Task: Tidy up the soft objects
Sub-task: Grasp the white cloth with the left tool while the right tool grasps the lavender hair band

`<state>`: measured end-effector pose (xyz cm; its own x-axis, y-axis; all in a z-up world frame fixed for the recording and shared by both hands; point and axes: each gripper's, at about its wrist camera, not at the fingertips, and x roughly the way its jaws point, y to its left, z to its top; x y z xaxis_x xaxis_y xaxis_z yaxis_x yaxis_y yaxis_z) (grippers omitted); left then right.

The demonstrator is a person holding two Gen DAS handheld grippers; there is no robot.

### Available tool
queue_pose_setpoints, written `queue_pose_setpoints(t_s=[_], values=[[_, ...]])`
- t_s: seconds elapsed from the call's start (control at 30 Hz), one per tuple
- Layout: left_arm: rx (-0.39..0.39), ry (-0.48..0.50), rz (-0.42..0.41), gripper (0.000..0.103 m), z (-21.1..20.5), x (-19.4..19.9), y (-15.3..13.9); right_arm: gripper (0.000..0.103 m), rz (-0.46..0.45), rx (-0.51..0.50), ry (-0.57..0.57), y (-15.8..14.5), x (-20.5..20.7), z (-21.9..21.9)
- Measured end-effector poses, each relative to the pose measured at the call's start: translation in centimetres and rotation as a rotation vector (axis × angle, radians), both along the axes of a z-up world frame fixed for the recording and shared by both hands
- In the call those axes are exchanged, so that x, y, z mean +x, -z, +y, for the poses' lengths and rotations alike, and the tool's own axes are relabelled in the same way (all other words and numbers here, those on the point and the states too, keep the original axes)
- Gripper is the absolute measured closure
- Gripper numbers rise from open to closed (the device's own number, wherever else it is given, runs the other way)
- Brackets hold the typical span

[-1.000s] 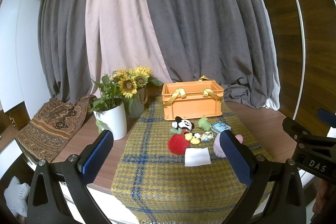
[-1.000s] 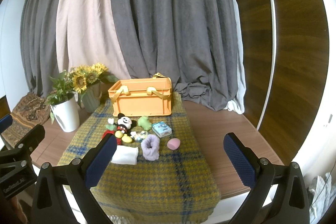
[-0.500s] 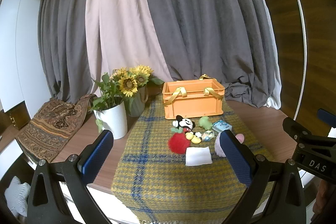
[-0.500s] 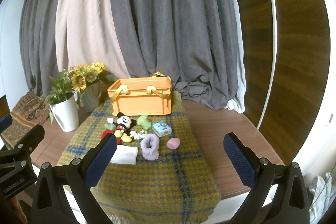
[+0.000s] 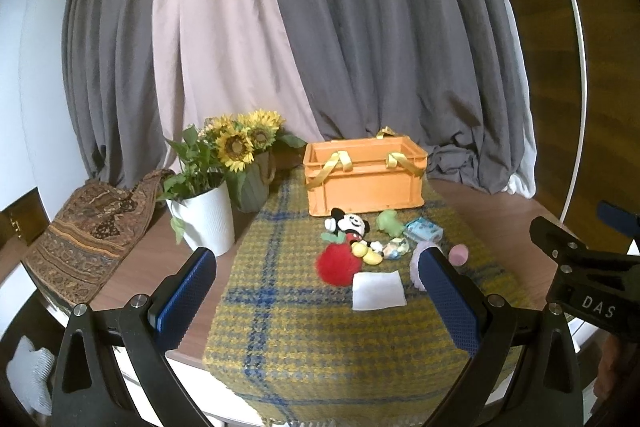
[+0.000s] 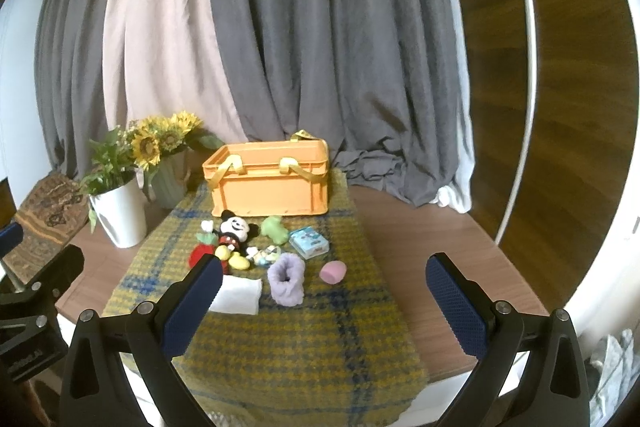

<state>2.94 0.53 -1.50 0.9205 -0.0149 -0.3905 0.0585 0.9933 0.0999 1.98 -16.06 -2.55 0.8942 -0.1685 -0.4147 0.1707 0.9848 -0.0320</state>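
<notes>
Both grippers hung spread and unloaded near the table's near edge: left gripper [image 5: 316, 293], then right gripper [image 6: 324, 301]. From left to right between them on the plaid cloth [image 6: 312, 347] lay the red plush [image 5: 338, 265], Mickey doll [image 6: 234, 229], white cloth [image 6: 238, 299], lilac sock [image 6: 286, 283] and pink egg [image 6: 333, 271], all just near of the orange basket [image 6: 272, 185].

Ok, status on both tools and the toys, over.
Left tool open, empty. Right tool open, empty. Soft toys, Mickey plush included, on the blanket before the orange crate. Nothing blocking.
</notes>
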Motion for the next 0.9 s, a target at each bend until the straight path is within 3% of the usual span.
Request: queue_pose_setpoints(t_s=[0.43,0.9], values=[[0.028,0.071,0.05,0.001,-0.1,5.9,4.0,0.001,0.092,0.009,-0.021,4.0,5.5,0.3],[0.045,0.169,0.167,0.013,-0.5,12.5,9.3,0.01,0.206,0.022,-0.045,9.1,12.4,0.6]])
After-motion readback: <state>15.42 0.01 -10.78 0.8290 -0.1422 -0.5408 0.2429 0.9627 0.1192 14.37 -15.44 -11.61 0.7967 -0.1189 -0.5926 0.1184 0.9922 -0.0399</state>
